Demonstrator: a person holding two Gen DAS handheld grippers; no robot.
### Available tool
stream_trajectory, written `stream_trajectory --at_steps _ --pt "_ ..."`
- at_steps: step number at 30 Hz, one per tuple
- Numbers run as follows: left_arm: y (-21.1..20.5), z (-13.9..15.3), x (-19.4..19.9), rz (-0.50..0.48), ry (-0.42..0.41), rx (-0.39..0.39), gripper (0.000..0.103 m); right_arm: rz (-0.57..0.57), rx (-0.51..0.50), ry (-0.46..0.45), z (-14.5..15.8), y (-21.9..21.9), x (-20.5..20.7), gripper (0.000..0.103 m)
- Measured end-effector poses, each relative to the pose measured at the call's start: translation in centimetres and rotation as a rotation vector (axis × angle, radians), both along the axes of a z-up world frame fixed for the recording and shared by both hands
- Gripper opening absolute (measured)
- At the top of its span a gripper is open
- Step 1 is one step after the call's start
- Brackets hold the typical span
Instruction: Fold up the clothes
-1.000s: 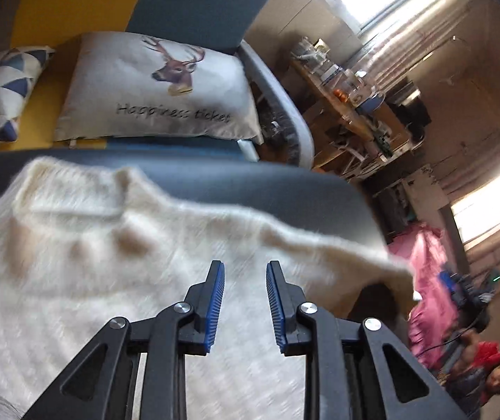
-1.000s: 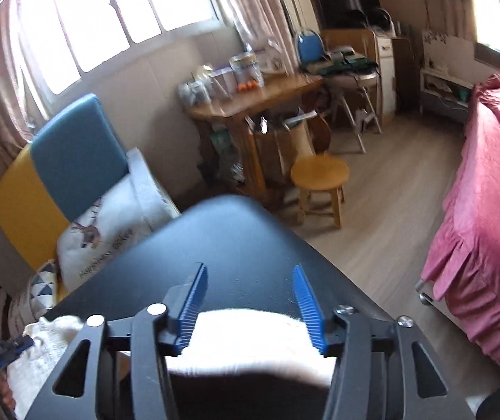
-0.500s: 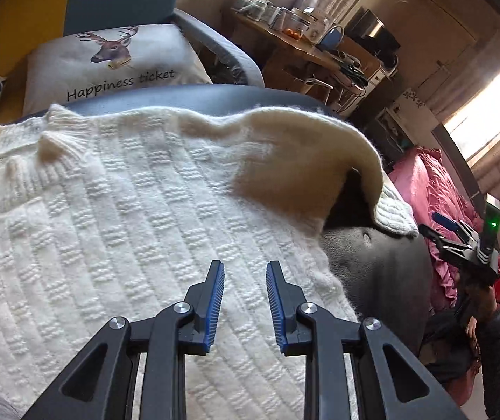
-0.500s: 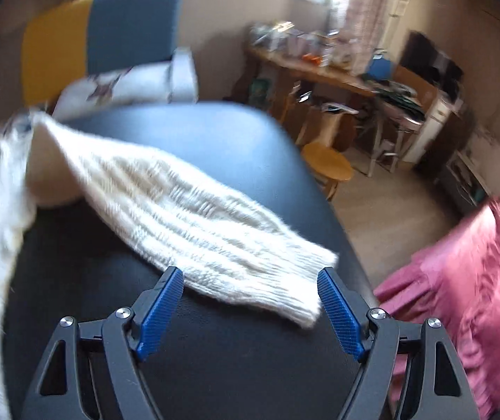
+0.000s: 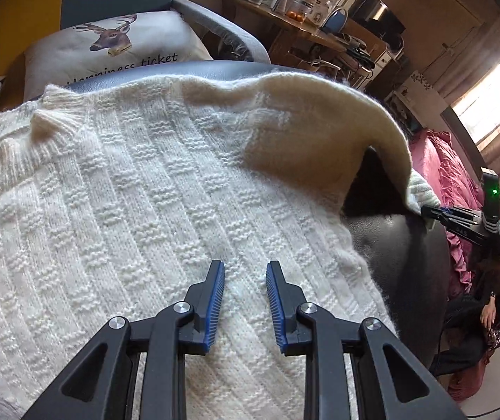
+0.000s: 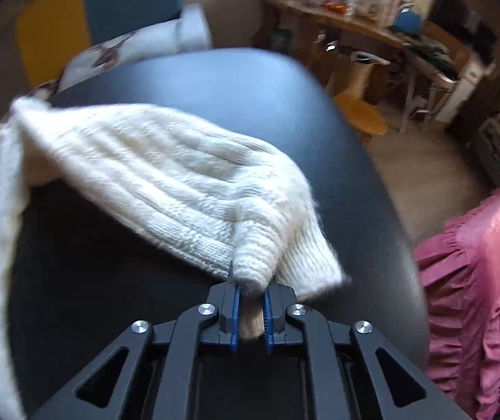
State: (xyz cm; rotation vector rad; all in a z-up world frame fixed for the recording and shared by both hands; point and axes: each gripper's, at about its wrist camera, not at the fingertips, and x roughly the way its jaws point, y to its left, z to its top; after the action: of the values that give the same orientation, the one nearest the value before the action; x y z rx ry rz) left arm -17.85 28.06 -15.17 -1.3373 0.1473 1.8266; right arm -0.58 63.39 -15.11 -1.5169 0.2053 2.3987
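Note:
A cream knitted sweater (image 5: pixel 138 210) lies spread on a black padded table (image 5: pixel 414 255), collar at the far left. My left gripper (image 5: pixel 244 273) hovers open just over the sweater's body, nothing between its blue pads. The sweater's sleeve (image 6: pixel 180 182) stretches across the black table (image 6: pixel 236 98) toward the right wrist camera. My right gripper (image 6: pixel 250 280) is shut on the ribbed cuff of that sleeve, which bunches up between the blue pads. In the left wrist view the right gripper (image 5: pixel 435 214) shows at the sleeve's end, lifting it into an arch.
A blue and yellow sofa with a deer cushion (image 5: pixel 117 49) stands behind the table. A cluttered wooden desk (image 6: pixel 354 24) and a round stool (image 6: pixel 361 115) are at the back right. A pink bedspread (image 6: pixel 480 280) is to the right. A person sits low at the right (image 5: pixel 494 301).
My right gripper has closed from wide open onto the sleeve cuff and raised it. My left gripper has stayed open over the sweater's body.

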Motion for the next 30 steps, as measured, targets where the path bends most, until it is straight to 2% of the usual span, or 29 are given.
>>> stream_trajectory --at_steps 4,7,9,10,11,12,13,15,18,20,21,22,24,26,30 --pt "-0.2 0.0 0.0 -0.018 0.005 -0.005 0.024 0.043 -0.069 0.077 4.7 -2.4 2.3 0.011" --pt "-0.3 0.0 -0.1 -0.027 0.004 -0.012 0.024 -0.004 -0.178 0.163 8.0 0.0 2.6 0.011" --pt "-0.3 0.0 -0.1 -0.032 0.005 -0.019 0.024 -0.104 -0.305 0.204 8.7 3.3 2.0 0.014" --pt "0.0 0.1 -0.1 -0.018 0.005 -0.019 0.024 -0.177 -0.354 0.221 8.7 5.1 1.7 0.022" --pt "0.1 0.1 -0.1 -0.014 0.004 -0.020 0.024 -0.261 -0.355 0.236 8.6 6.7 1.4 0.028" --pt "0.1 0.1 -0.1 -0.014 0.003 -0.022 0.024 -0.345 -0.355 0.252 8.6 8.2 1.1 0.044" --pt "0.0 0.1 -0.1 -0.012 0.002 -0.024 0.024 -0.399 -0.350 0.268 8.7 9.3 0.8 0.051" --pt "0.0 0.0 -0.1 -0.013 -0.001 -0.028 0.024 -0.399 -0.322 0.305 9.4 9.4 0.4 0.052" --pt "-0.2 -0.2 0.1 -0.013 -0.002 -0.031 0.024 -0.400 -0.280 0.359 10.3 9.5 -0.2 0.063" --pt "-0.2 -0.3 0.1 -0.015 0.002 -0.027 0.024 -0.385 -0.265 0.385 10.7 9.2 -0.4 0.063" --pt "-0.2 -0.5 0.1 -0.013 0.002 -0.023 0.024 -0.344 -0.288 0.375 10.3 8.2 0.1 0.067" --pt "-0.2 -0.6 0.1 -0.012 0.003 -0.018 0.024 -0.312 -0.317 0.366 9.8 7.2 0.9 0.075" --pt "-0.3 -0.7 0.3 -0.006 0.002 -0.012 0.024 -0.321 -0.373 0.347 8.0 6.1 2.8 0.083" --pt "-1.0 -0.8 0.6 -0.002 -0.001 -0.007 0.024 -0.389 -0.416 0.324 5.4 5.6 5.0 0.083" --pt "-2.2 -0.9 1.0 -0.001 -0.005 -0.001 0.024 -0.608 -0.540 0.347 0.0 6.0 8.5 0.081"
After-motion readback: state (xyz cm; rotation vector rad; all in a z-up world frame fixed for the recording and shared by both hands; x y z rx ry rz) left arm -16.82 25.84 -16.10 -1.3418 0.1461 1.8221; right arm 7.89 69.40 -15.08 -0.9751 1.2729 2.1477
